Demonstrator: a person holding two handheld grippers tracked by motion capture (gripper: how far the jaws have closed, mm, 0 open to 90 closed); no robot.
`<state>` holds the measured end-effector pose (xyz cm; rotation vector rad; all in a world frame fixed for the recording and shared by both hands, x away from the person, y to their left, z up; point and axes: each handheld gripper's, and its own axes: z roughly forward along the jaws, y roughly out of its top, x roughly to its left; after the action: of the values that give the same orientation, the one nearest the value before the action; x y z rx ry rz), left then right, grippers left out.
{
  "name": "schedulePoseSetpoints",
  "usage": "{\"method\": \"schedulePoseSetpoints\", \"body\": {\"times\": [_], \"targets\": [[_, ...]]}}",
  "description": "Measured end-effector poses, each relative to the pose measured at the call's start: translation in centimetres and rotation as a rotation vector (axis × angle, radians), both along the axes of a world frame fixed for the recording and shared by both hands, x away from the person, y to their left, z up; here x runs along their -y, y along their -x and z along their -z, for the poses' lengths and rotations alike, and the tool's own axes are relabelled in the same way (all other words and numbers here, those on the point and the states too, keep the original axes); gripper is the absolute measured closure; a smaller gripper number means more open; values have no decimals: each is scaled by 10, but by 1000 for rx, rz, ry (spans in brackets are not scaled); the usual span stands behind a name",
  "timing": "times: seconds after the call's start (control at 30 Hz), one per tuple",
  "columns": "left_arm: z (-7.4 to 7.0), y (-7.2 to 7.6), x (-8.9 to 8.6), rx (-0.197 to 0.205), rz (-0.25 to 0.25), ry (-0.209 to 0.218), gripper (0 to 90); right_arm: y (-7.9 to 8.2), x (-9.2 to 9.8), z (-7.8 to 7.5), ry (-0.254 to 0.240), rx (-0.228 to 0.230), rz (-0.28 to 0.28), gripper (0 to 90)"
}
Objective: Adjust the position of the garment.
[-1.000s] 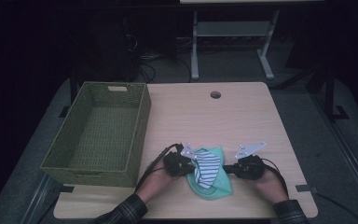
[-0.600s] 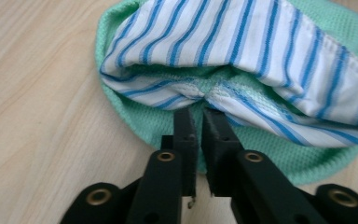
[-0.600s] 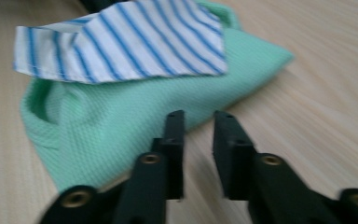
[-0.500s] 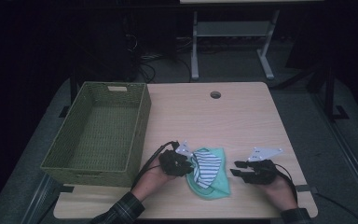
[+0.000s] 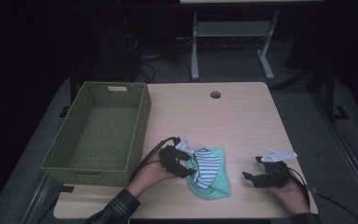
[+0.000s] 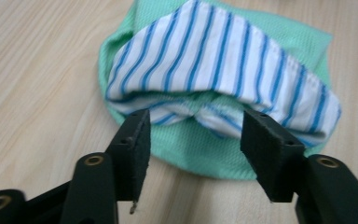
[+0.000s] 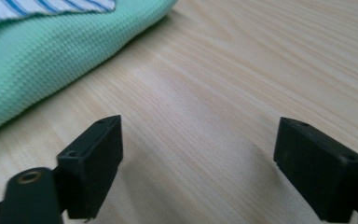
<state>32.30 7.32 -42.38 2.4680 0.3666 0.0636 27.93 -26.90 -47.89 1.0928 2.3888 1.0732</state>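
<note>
Both fingers (image 6: 133,140) just short of the striped cloth (image 6: 223,65), apart.

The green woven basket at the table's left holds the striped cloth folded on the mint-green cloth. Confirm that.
Wrong. The green woven basket holds nothing; the blue-and-white striped cloth lies on the mint-green cloth on the wooden table beside it, as the high view shows.

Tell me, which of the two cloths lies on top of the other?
The white cloth with blue stripes lies on top. The plain green cloth is spread flat under it on the table.
</note>
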Motion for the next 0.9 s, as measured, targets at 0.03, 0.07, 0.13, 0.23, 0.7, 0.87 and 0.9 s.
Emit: {"method": "schedulePoseSetpoints", "body": {"times": [0.03, 0.07, 0.13, 0.23, 0.7, 0.87, 0.9], "targets": [[-1, -1, 2, 8, 18, -11, 391, 0, -1, 1, 5, -7, 2, 142], [-2, -1, 4, 14, 24, -12, 384, -1, -1, 3, 22, -2, 3, 138], [-3, -2, 7, 12, 31, -8, 378, -1, -2, 3, 21, -2, 4, 140], [-1, -4, 11, 6, 53, -26, 368, -2, -2, 3, 12, -13, 4, 139], [15, -7, 36, -12, 161, -169, 265, -2, -1, 3, 12, -14, 1, 138], [23, -5, 39, -11, 173, -207, 218, -2, -1, 3, 16, -13, 0, 138], [23, -5, 39, -11, 174, -211, 209, -2, -1, 3, 16, -13, 0, 138]]}}
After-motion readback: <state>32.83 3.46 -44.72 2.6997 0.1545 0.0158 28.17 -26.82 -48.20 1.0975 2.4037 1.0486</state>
